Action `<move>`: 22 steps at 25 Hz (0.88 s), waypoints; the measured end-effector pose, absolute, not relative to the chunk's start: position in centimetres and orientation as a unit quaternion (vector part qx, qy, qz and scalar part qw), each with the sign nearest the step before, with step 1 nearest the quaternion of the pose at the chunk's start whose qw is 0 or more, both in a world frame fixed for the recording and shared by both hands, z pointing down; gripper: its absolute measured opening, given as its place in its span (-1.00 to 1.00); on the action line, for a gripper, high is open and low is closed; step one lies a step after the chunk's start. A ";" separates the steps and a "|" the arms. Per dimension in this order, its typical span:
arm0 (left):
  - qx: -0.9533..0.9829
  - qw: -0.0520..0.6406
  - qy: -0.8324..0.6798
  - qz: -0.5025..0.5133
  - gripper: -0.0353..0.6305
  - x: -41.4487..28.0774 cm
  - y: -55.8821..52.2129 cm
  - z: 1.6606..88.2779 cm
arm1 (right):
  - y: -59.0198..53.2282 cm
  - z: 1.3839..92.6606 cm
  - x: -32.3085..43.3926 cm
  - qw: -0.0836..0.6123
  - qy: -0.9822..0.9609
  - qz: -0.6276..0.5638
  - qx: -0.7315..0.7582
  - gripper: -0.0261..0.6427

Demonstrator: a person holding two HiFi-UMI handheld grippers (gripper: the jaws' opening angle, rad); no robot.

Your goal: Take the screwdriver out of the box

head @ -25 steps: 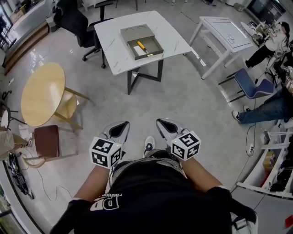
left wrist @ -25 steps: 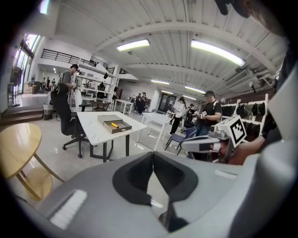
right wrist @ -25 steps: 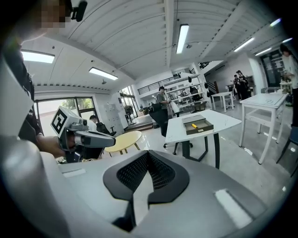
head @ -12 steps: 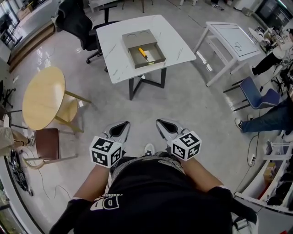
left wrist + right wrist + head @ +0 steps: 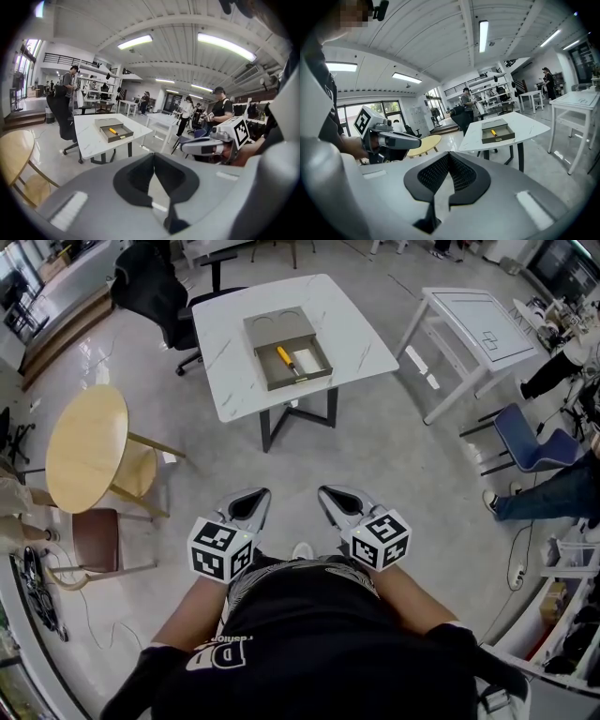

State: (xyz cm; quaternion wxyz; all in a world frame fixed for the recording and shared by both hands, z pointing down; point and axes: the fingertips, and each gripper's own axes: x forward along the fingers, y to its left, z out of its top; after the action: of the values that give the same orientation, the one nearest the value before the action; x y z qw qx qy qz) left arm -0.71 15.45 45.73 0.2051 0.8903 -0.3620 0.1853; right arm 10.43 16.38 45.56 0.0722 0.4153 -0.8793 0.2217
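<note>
**Head view.** The person stands with both forearms bent at the waist. The left gripper (image 5: pixel 253 498) and right gripper (image 5: pixel 330 495) are held side by side and point forward at the white table (image 5: pixel 234 381), well apart from it. The box (image 5: pixel 265 367) lies on that table. The yellow-handled screwdriver (image 5: pixel 287 358) lies inside its open compartment. Print on the black shirt (image 5: pixel 309 634) appears to read "fashion". Each marker cube (image 5: pixel 220 551) carries square black-and-white codes.

**Left gripper view.** The jaws meet tip to tip with nothing between them. The table and box stand far ahead, left of centre.

**Right gripper view.** The jaws are together and empty. The box stands far ahead, right of centre.
</note>
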 end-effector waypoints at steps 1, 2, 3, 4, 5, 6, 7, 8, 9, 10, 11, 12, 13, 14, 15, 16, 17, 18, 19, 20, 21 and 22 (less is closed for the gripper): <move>0.890 0.205 -0.363 0.187 -0.72 -0.5 15.2 45.7 | 16.2 45.6 10.8 0.072 -0.879 0.223 0.415 -0.92; 0.889 0.205 -0.363 0.188 -0.71 -0.2 15.0 45.7 | 15.9 45.7 11.1 0.070 -0.879 0.224 0.416 -0.92; 0.890 0.204 -0.362 0.190 -0.71 0.1 14.7 45.6 | 15.7 45.7 11.4 0.068 -0.878 0.226 0.416 -0.92; 0.890 0.202 -0.362 0.190 -0.71 0.4 14.5 45.6 | 15.4 45.7 11.6 0.066 -0.878 0.227 0.417 -0.92; 0.891 0.200 -0.361 0.190 -0.72 0.6 14.2 45.5 | 15.2 45.6 11.8 0.063 -0.877 0.227 0.418 -0.92; 0.891 0.198 -0.361 0.191 -0.72 0.9 14.0 45.4 | 14.9 45.7 12.0 0.061 -0.877 0.228 0.418 -0.92; 0.891 0.197 -0.361 0.191 -0.71 1.0 13.8 45.4 | 14.8 45.7 12.2 0.059 -0.877 0.229 0.417 -0.92; 0.891 0.197 -0.362 0.192 -0.72 1.1 13.6 45.4 | 14.6 45.8 12.3 0.059 -0.878 0.230 0.417 -0.92; 0.890 0.197 -0.363 0.192 -0.72 1.2 13.5 45.4 | 14.6 45.8 12.4 0.059 -0.878 0.231 0.416 -0.92; 0.890 0.197 -0.364 0.193 -0.72 1.3 13.4 45.4 | 14.5 45.9 12.5 0.059 -0.878 0.232 0.415 -0.92; 0.889 0.199 -0.364 0.193 -0.72 1.3 13.4 45.5 | 14.5 46.0 12.5 0.060 -0.877 0.234 0.414 -0.92; 0.888 0.201 -0.365 0.194 -0.71 1.2 13.3 45.6 | 14.4 46.1 12.5 0.062 -0.877 0.235 0.414 -0.92; 0.888 0.203 -0.365 0.194 -0.72 1.2 13.2 45.7 | 14.3 46.2 12.4 0.063 -0.877 0.236 0.413 -0.92; 0.887 0.205 -0.365 0.194 -0.72 1.2 13.1 45.8 | 14.2 46.3 12.4 0.065 -0.877 0.237 0.412 -0.92; 0.887 0.207 -0.365 0.194 -0.72 1.2 12.9 46.0 | 14.1 46.4 12.4 0.067 -0.877 0.238 0.411 -0.92; 0.887 0.208 -0.364 0.193 -0.71 1.3 12.7 46.1 | 14.0 46.6 12.4 0.068 -0.877 0.239 0.411 -0.92; 0.887 0.209 -0.364 0.192 -0.71 1.4 12.4 46.2 | 13.8 46.7 12.5 0.070 -0.877 0.240 0.411 -0.92; 0.888 0.209 -0.363 0.190 -0.72 1.5 12.1 46.2 | 13.6 46.8 12.5 0.072 -0.876 0.241 0.411 -0.92; 0.888 0.210 -0.362 0.188 -0.72 1.6 11.7 46.3 | 13.4 47.0 12.5 0.073 -0.876 0.242 0.411 -0.92; 0.889 0.210 -0.361 0.186 -0.72 1.7 11.4 46.3 | 13.1 47.0 12.5 0.074 -0.876 0.242 0.411 -0.92; 0.890 0.210 -0.360 0.185 -0.71 1.8 11.0 46.3 | 12.8 47.1 12.4 0.075 -0.876 0.242 0.411 -0.92; 0.891 0.210 -0.359 0.185 -0.72 1.8 10.6 46.4 | 12.4 47.1 12.4 0.075 -0.876 0.241 0.412 -0.92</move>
State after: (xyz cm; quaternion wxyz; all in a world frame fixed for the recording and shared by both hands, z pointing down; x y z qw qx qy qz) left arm 1.82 10.57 46.40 0.2105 0.8905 -0.3585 0.1846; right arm 12.37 12.40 47.08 0.0752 0.4117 -0.8756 0.2413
